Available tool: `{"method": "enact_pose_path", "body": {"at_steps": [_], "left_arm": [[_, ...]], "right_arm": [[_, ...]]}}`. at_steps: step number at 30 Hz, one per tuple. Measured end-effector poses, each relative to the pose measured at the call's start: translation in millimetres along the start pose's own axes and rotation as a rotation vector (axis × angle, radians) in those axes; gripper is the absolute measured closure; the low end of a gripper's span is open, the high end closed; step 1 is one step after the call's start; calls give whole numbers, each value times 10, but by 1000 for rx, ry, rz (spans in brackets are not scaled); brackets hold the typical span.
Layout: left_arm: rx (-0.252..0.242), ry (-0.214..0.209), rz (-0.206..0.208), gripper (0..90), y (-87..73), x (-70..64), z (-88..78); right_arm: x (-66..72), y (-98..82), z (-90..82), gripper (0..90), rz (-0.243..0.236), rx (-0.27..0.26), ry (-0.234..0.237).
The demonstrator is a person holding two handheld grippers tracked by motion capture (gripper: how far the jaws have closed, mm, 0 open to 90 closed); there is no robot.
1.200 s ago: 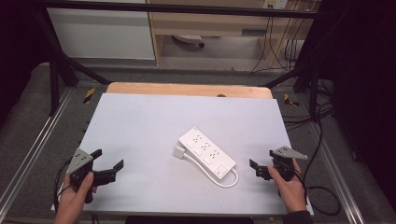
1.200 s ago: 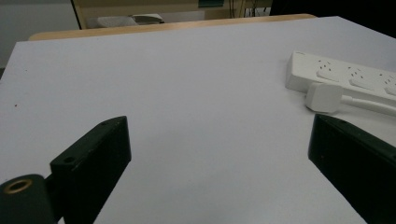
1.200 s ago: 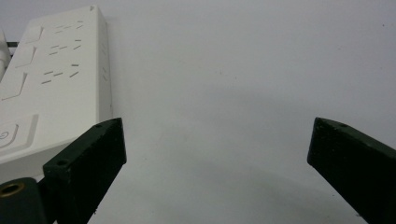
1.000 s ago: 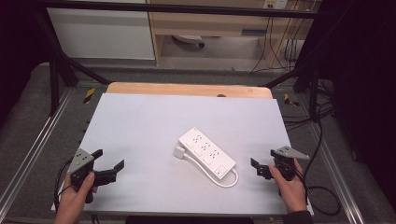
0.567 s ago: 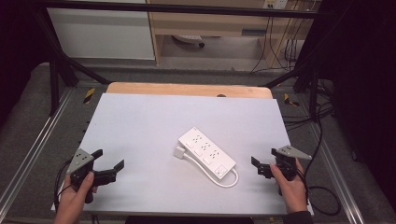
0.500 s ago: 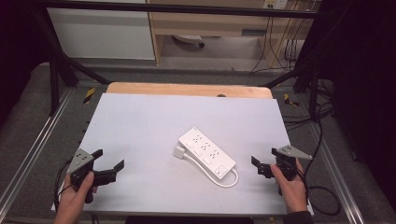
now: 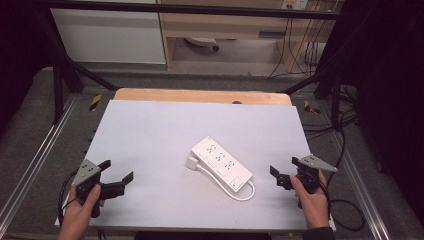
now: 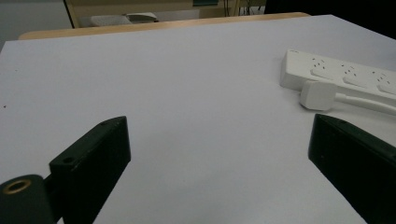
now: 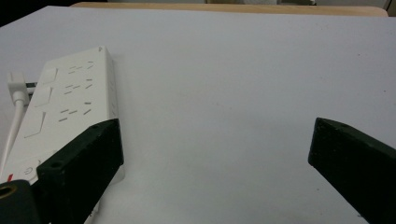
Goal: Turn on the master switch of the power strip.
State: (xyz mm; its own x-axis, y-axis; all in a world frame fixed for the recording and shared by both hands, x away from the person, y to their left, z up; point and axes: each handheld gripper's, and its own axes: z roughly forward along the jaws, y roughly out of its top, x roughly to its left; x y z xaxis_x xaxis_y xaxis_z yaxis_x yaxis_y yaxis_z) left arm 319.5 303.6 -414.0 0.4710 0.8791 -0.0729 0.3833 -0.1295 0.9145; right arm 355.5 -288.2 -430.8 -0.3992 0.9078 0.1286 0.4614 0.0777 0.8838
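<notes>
Moved a tiny bit outward since a second ago: right gripper [image 7: 282, 176], now a little farther from the power strip [image 7: 221, 163]; left gripper [image 7: 116, 182] about where it was. Big white table [image 7: 150, 130] underneath it all, flat and bare around the edges. Power strip lying slanted near the middle, a bit to the right, with its white cord [image 7: 243, 192] looped at the near end and its plug [image 7: 192, 163] resting just beside its left side. Left hand [image 7: 80, 215] low at the near left corner, wrapped around its handle, jaws spread wide and pointing toward the strip, well apart from it. Right hand [image 7: 311, 200] low at the near right, jaws spread wide too, holding nothing, aimed at the near end of the strip, close but not touching.
</notes>
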Motion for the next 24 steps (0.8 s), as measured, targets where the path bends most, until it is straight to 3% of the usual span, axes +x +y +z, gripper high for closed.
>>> {"method": "enact_pose_path", "body": {"at_steps": [5, 9, 19, 24], "left_arm": [[3, -4, -3, 59, 0, 0, 2], [3, -1, -4, 59, 0, 2, 0], [-1, 1, -3, 59, 1, 4, -5], [-1, 1, -4, 59, 1, 2, -3]], "right_arm": [[13, 21, -16, 44, 20, -15, 41], [17, 48, -30, 43, 23, -28, 40], [103, 117, -29, 35, 8, -55, 43], [182, 154, -12, 94, -16, -62, 60]]}}
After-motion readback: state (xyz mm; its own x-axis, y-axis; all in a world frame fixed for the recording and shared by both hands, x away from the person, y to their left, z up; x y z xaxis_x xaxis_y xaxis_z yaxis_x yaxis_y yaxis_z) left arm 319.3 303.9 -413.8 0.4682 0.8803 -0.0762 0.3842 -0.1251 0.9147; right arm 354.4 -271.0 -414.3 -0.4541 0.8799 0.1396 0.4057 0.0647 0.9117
